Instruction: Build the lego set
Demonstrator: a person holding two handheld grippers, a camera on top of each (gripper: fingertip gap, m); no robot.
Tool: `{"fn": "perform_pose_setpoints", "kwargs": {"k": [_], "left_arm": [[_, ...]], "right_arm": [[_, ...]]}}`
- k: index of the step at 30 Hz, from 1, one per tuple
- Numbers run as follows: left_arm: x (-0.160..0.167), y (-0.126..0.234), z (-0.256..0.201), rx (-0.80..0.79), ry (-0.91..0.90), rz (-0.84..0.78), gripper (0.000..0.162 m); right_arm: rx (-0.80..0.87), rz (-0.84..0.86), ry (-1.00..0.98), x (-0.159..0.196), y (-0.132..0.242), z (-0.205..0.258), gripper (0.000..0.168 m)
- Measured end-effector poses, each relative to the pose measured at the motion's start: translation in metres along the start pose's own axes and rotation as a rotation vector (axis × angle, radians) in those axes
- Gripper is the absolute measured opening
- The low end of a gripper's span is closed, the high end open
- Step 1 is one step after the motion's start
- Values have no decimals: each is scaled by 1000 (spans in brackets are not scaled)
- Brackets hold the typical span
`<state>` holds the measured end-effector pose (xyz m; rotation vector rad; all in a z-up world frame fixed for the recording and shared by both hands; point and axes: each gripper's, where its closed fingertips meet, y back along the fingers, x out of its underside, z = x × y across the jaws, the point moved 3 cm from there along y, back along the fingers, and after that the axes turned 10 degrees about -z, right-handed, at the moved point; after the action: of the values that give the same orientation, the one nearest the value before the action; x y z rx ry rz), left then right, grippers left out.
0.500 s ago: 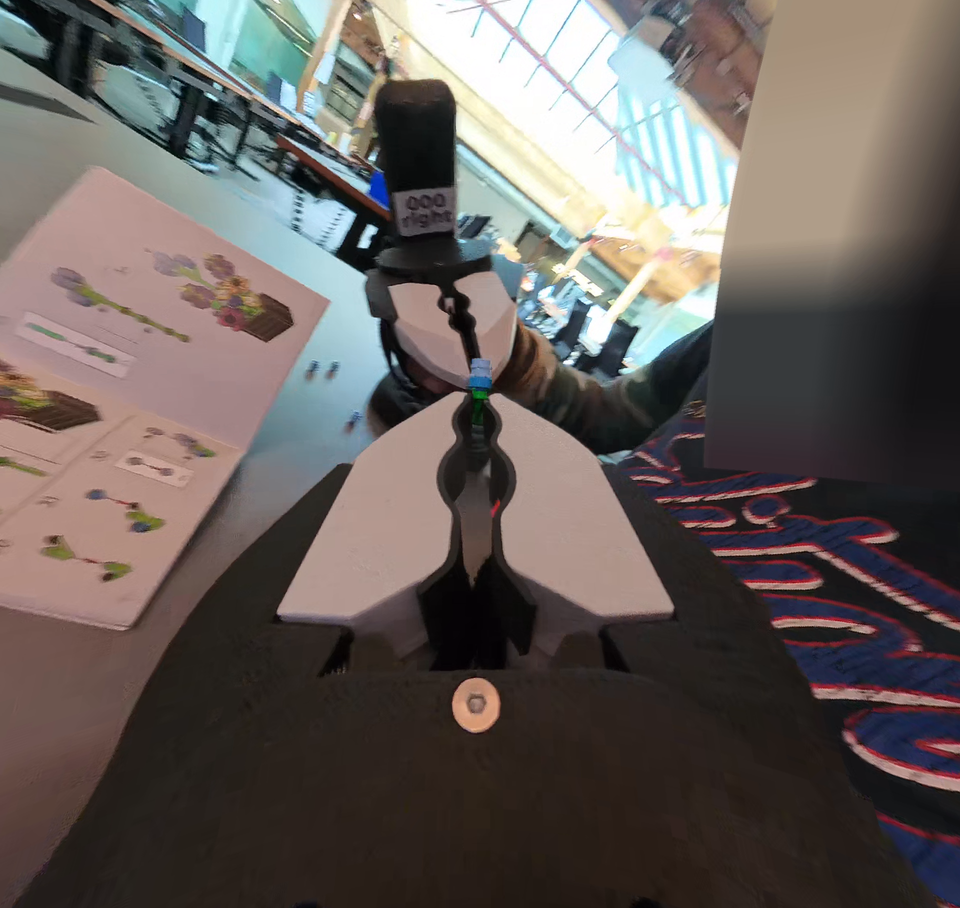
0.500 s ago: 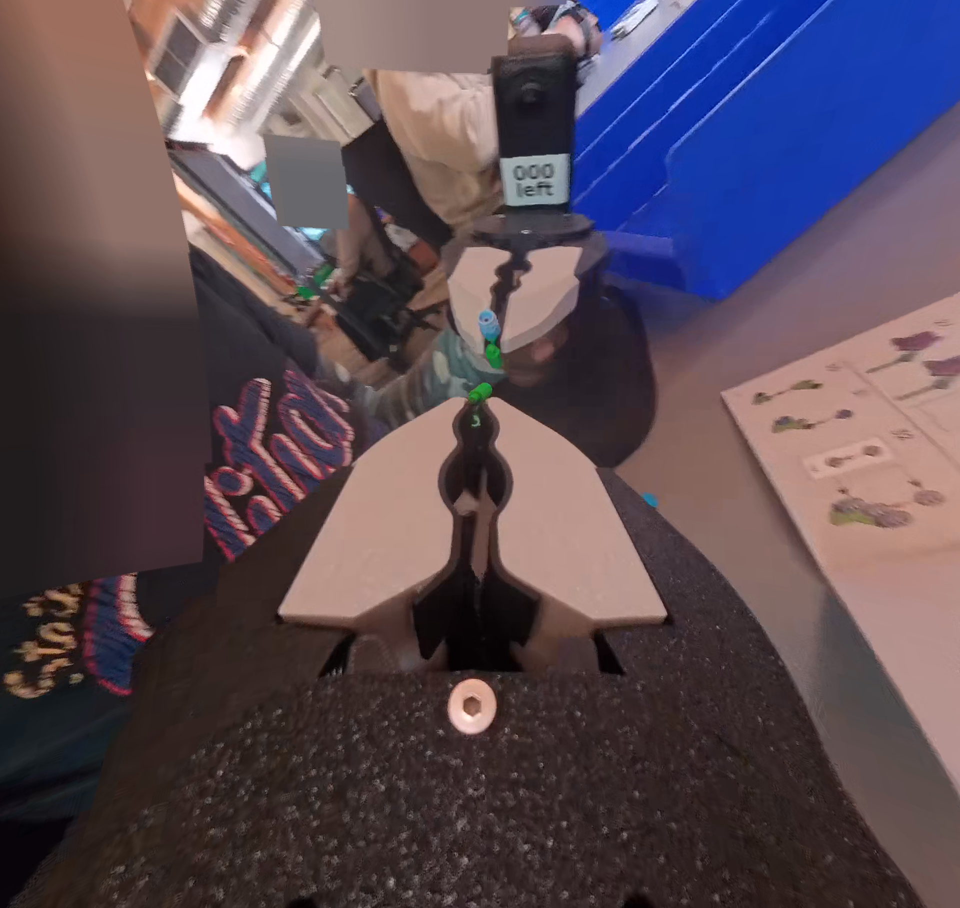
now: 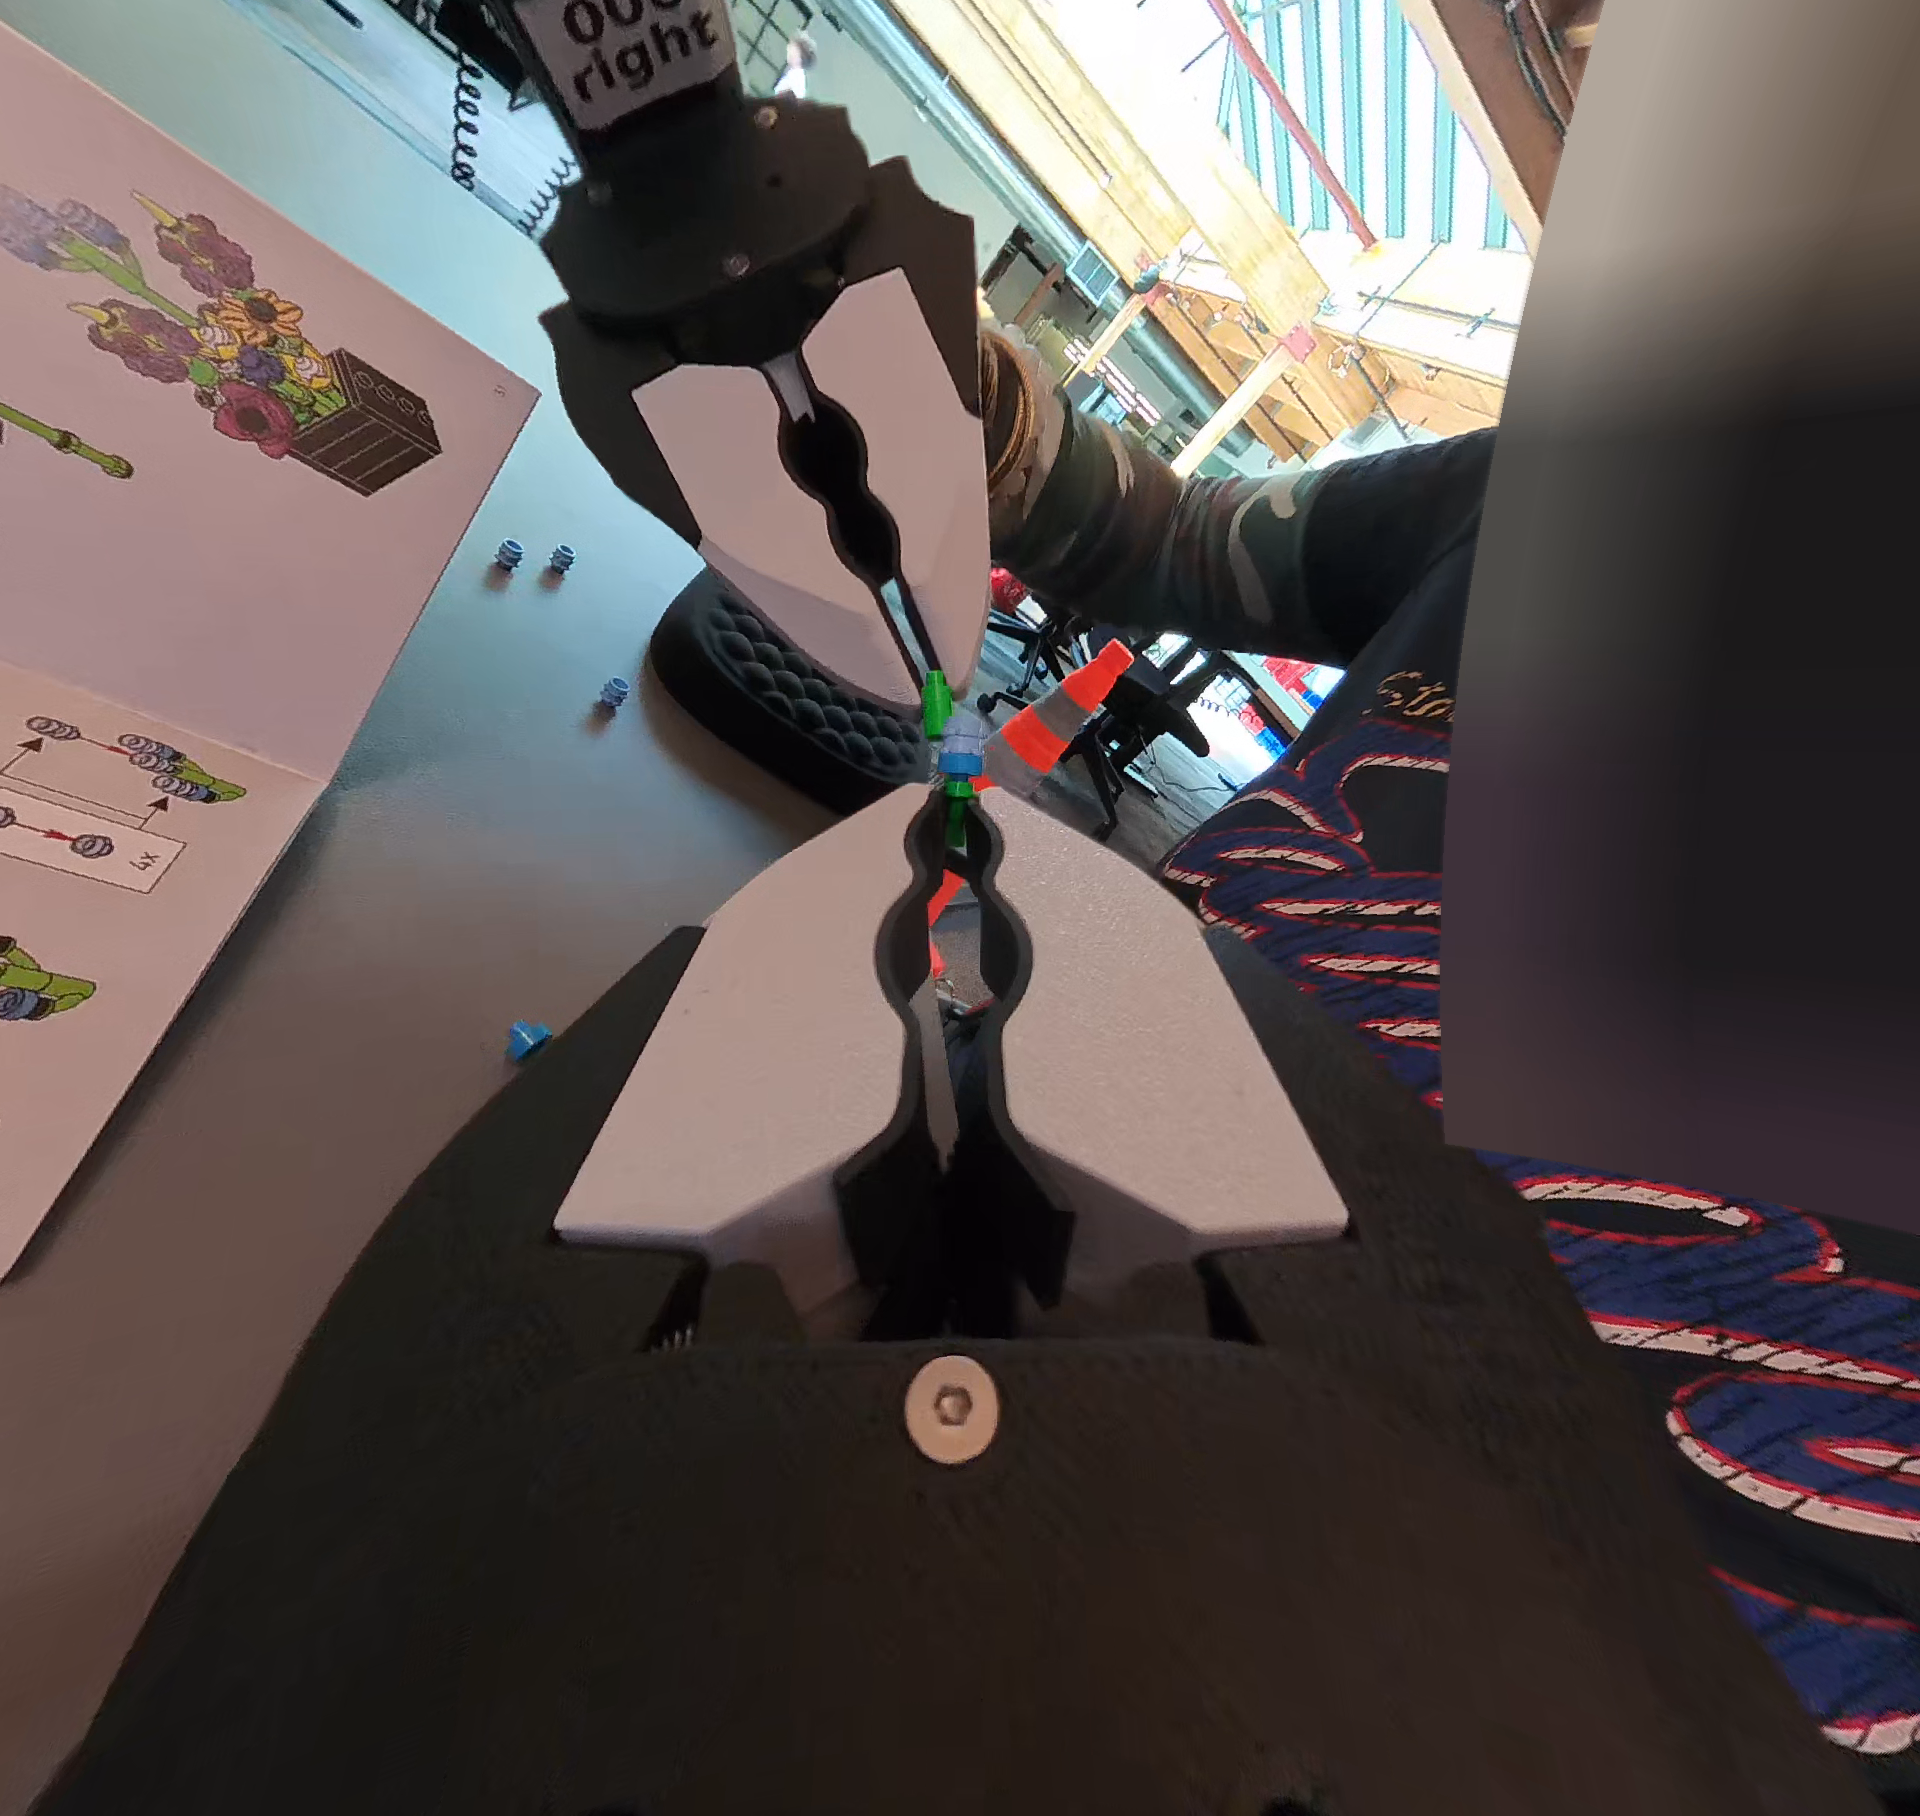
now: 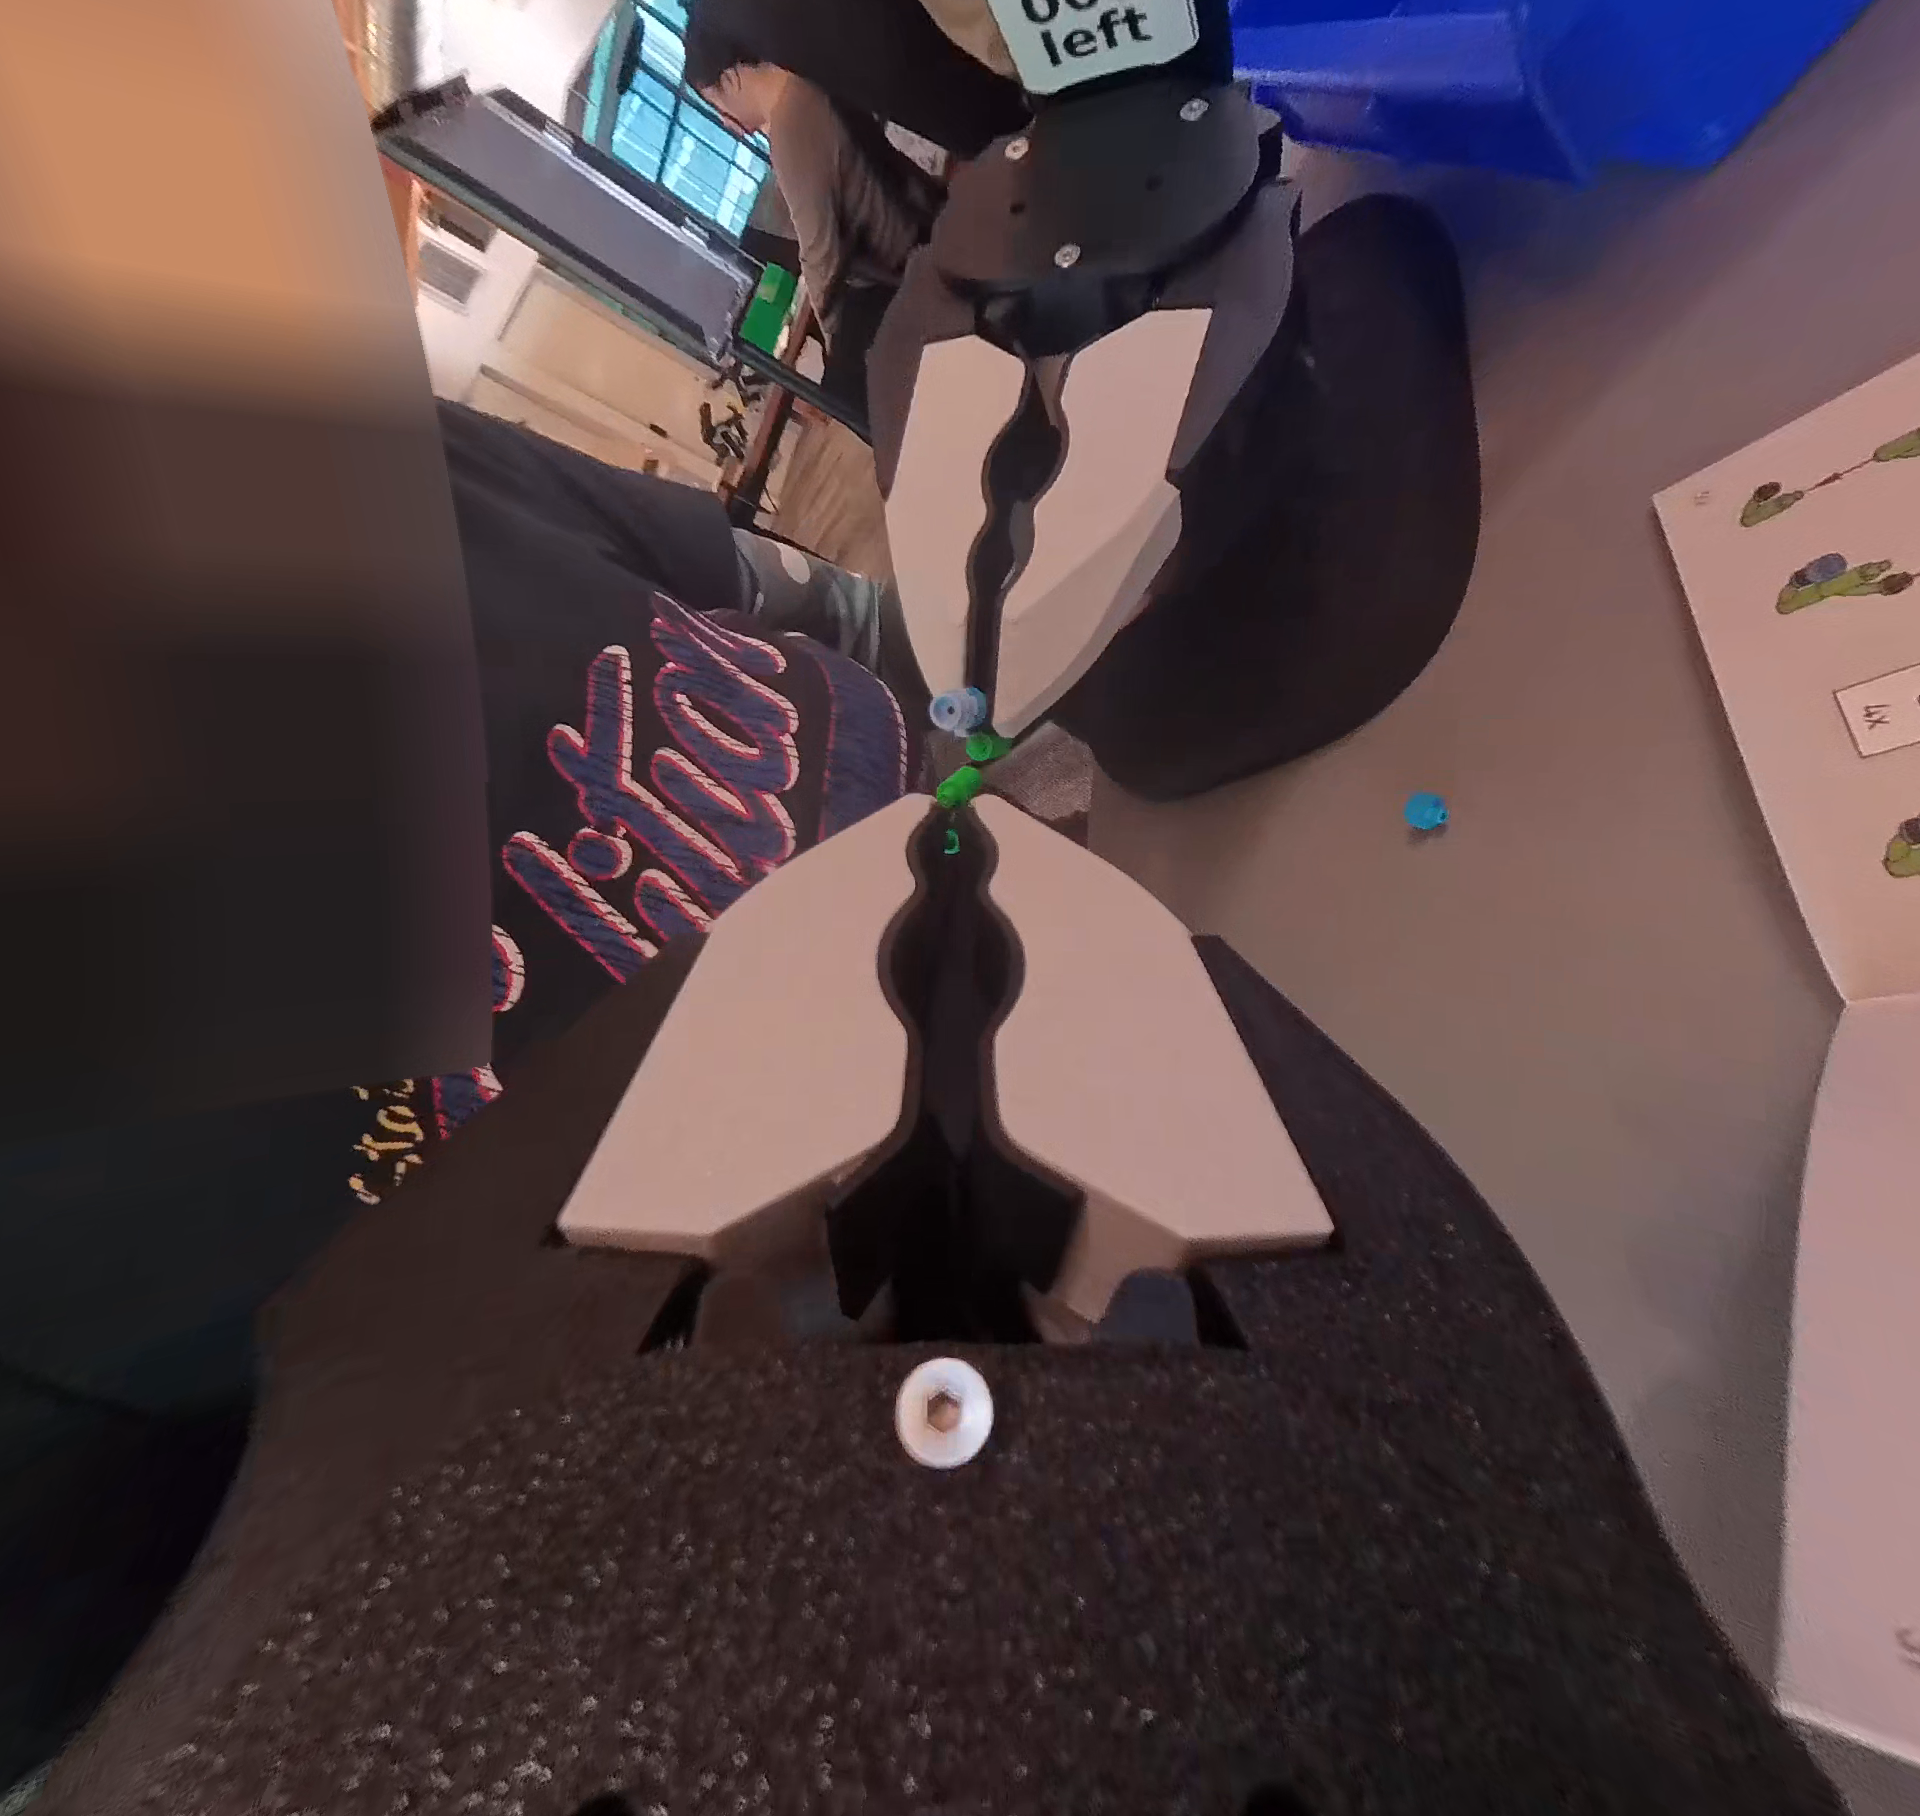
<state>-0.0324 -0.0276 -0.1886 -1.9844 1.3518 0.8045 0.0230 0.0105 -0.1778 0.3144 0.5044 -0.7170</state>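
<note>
**Two grippers meet tip to tip over the table**

The left gripper (image 3: 958, 810) is closed on a green stem (image 3: 956, 816) topped with a blue stud piece (image 3: 958, 758). Opposite it, the right gripper (image 3: 935, 670) is pinched on a short green piece (image 3: 935, 698), held just above the blue stud; whether they touch cannot be told. On the grey table (image 3: 436, 935) an open instruction booklet (image 3: 239, 540) is seen, with loose blue studs (image 3: 532, 555) beside it and one brighter blue piece (image 4: 1424, 812) lying apart
</note>
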Motion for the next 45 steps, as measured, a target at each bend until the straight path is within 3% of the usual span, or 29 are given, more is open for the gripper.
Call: {"fn": "perform_pose_setpoints", "kwargs": {"k": [24, 36, 45], "left_arm": [[0, 0, 5, -55, -17, -11, 4], [-14, 8, 4, -72, -34, -158, 3], [-19, 12, 2, -58, -35, -216, 3]], "right_arm": [[79, 34, 96, 0, -9, -6, 3], [60, -213, 144, -10, -14, -5, 2], [51, -289, 181, -15, -19, -4, 2]]}}
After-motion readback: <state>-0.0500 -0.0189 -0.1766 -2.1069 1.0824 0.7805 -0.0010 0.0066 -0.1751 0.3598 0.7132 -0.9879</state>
